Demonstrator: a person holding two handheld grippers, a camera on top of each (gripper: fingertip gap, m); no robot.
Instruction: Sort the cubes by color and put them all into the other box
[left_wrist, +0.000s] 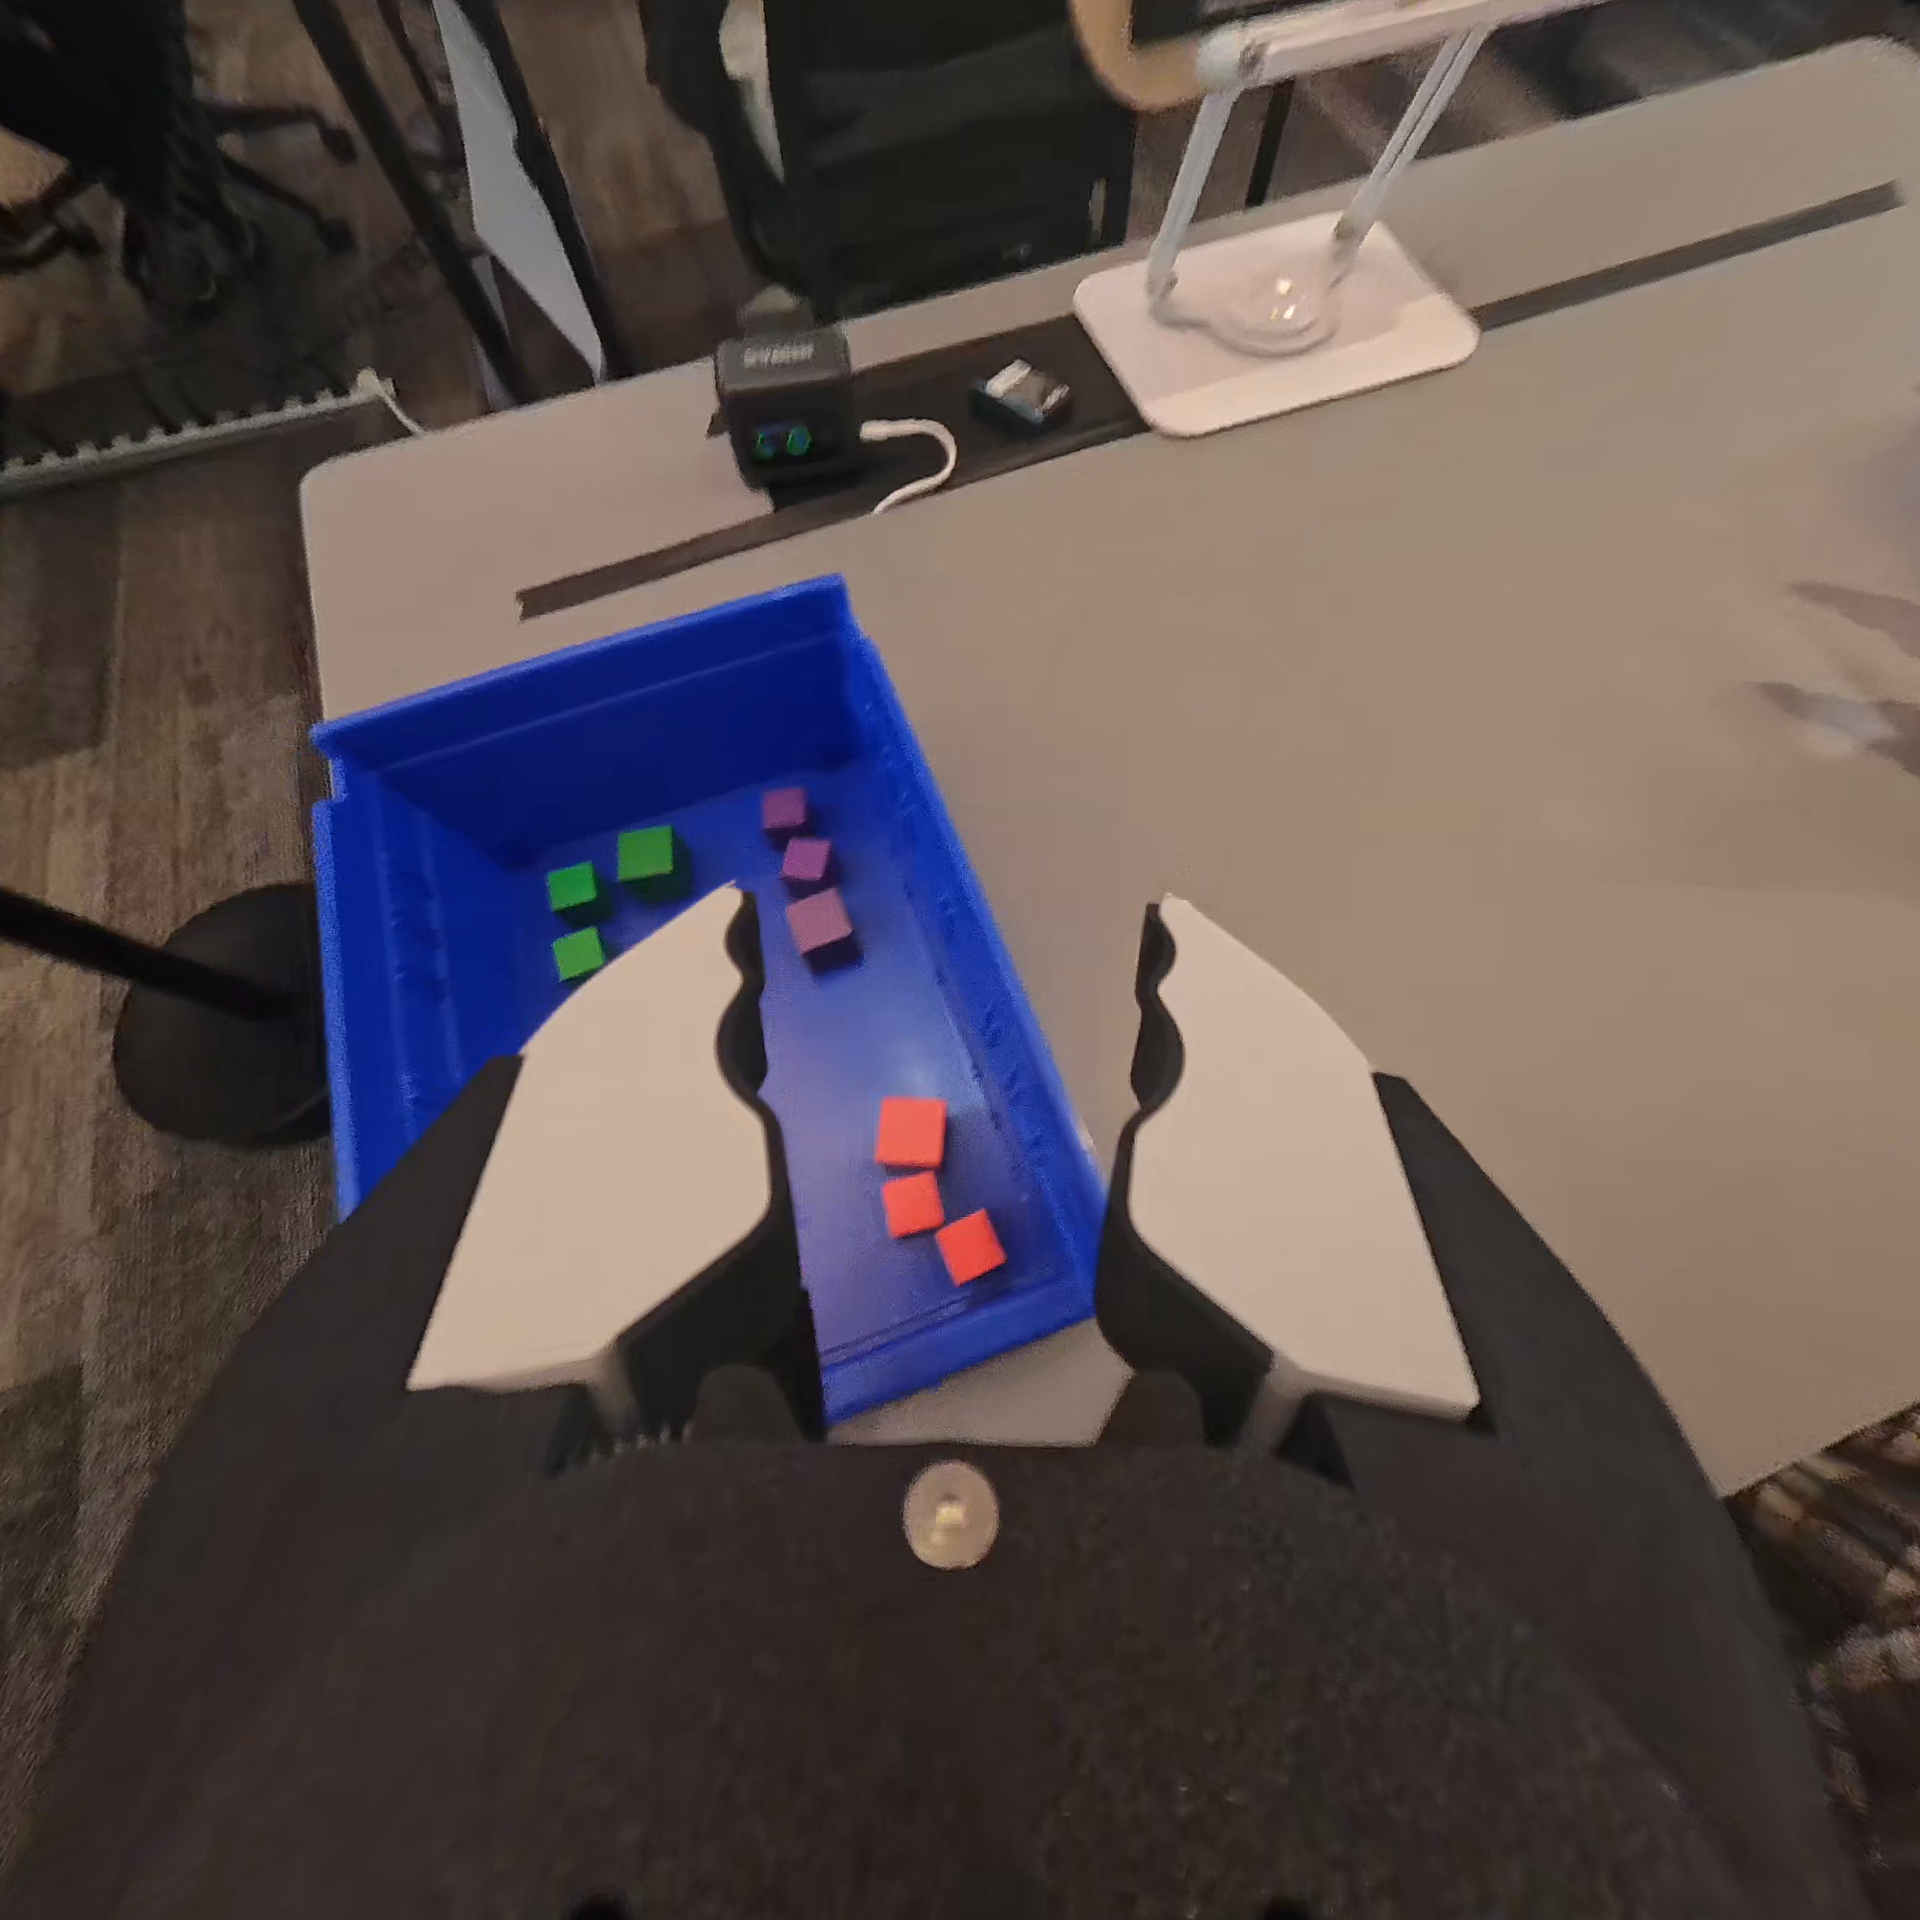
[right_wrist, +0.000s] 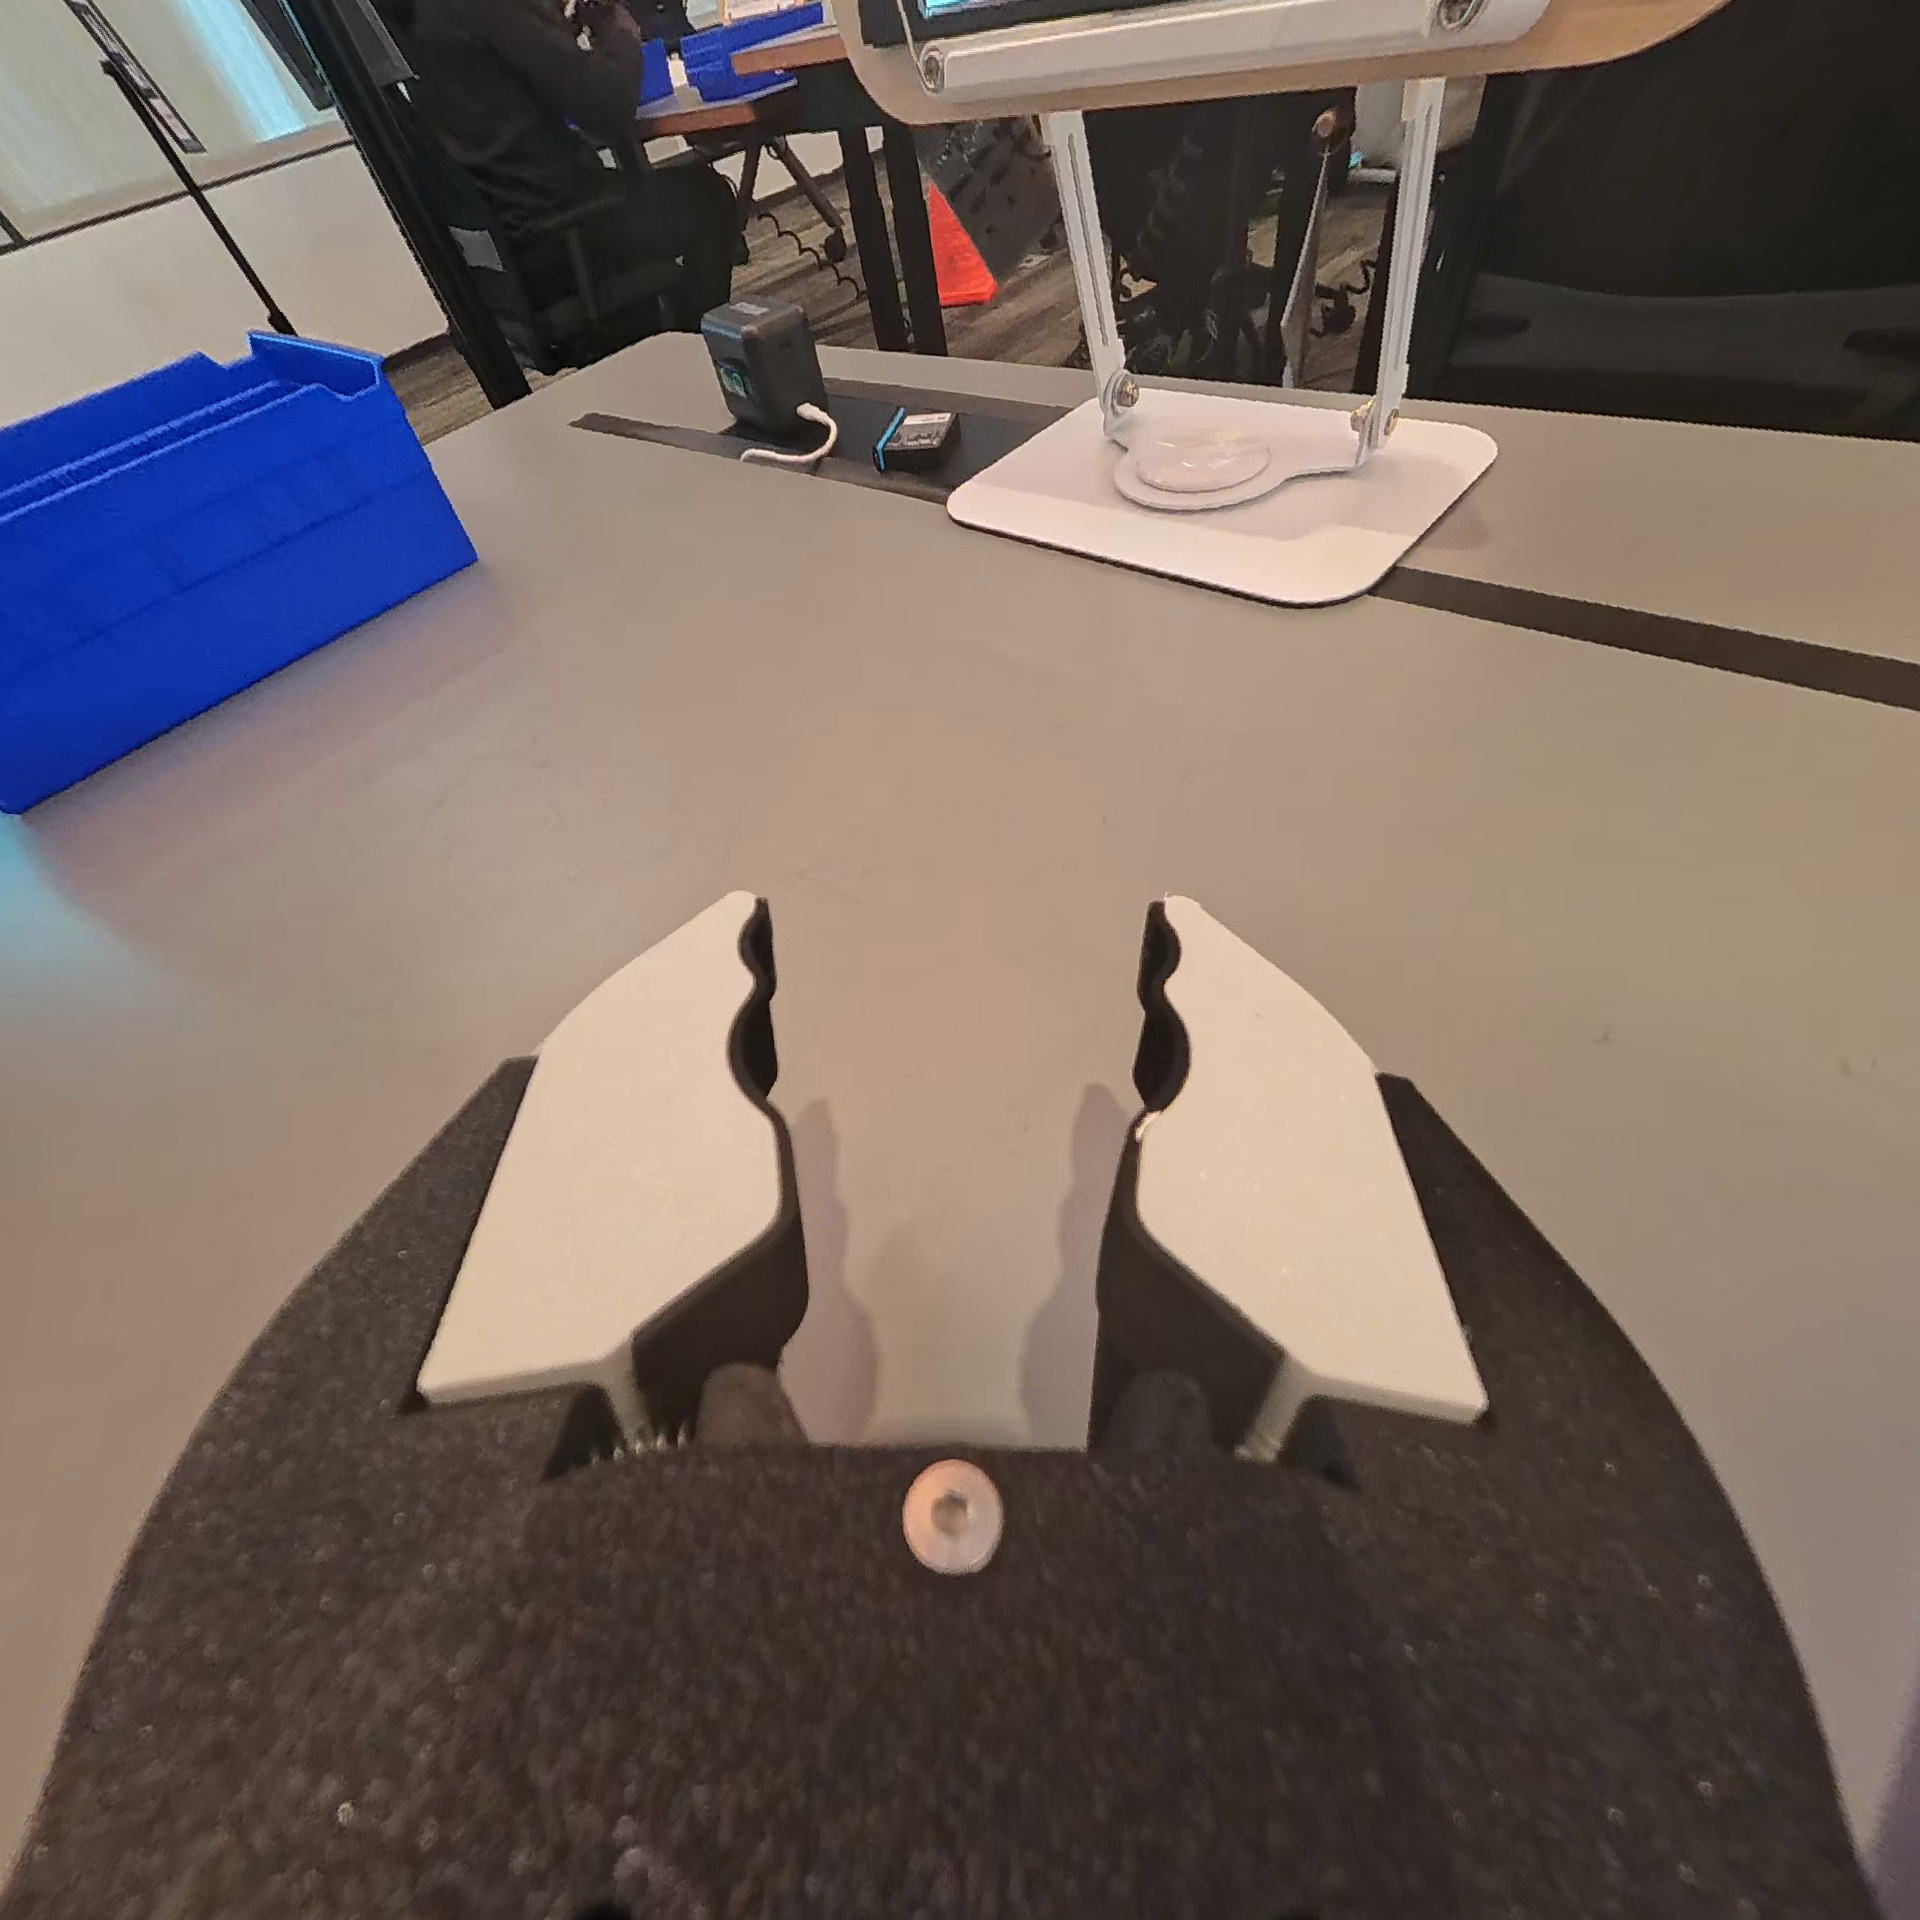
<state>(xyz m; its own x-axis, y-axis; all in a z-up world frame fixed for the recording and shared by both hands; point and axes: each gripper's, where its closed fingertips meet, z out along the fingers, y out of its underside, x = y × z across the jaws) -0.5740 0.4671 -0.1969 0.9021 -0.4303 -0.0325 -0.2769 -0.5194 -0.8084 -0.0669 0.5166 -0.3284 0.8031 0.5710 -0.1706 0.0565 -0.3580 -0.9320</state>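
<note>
While your left claw (left_wrist: 945, 914) hangs released above the blue box (left_wrist: 582, 717) holding the green cubes (left_wrist: 608, 894), purple cubes (left_wrist: 805, 868) and red cubes (left_wrist: 925, 1184), your right claw (right_wrist: 956, 914) rests low over the counter (right_wrist: 1039, 727), released, empty.

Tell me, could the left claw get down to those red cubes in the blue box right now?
Probably yes. The left claw is open and empty above the blue box, which has no lid. The three red cubes lie together near the box's near right corner, nothing on top, though the wall beside them leaves little room.
</note>
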